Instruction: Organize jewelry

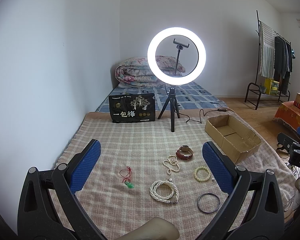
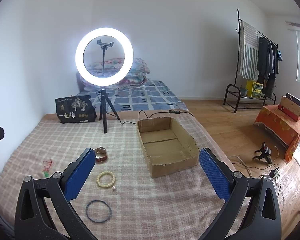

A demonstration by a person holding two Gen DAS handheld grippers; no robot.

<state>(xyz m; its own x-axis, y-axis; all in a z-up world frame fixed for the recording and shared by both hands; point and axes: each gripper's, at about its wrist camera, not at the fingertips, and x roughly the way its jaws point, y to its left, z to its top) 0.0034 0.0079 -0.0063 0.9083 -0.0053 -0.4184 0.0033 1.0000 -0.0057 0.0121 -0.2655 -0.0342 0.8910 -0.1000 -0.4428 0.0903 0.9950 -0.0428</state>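
Jewelry lies on a plaid blanket (image 1: 130,140): a brown-strap watch (image 1: 184,152), a thin pearl strand (image 1: 171,164), a coiled pearl necklace (image 1: 164,191), a yellow bead bracelet (image 1: 201,173), a dark bangle (image 1: 208,202), a red-cord green pendant (image 1: 128,179). An empty cardboard box (image 1: 233,135) stands to the right. My left gripper (image 1: 150,166) is open above the jewelry. My right gripper (image 2: 147,172) is open, in front of the box (image 2: 168,140), with the bracelet (image 2: 106,178), bangle (image 2: 98,211) and watch (image 2: 101,154) to its left.
A lit ring light on a tripod (image 1: 176,56) and a black snack bag (image 1: 132,108) stand at the blanket's far side. Its cable (image 2: 142,116) runs behind the box. A folded quilt (image 1: 134,74) lies beyond. A clothes rack (image 2: 256,60) stands right.
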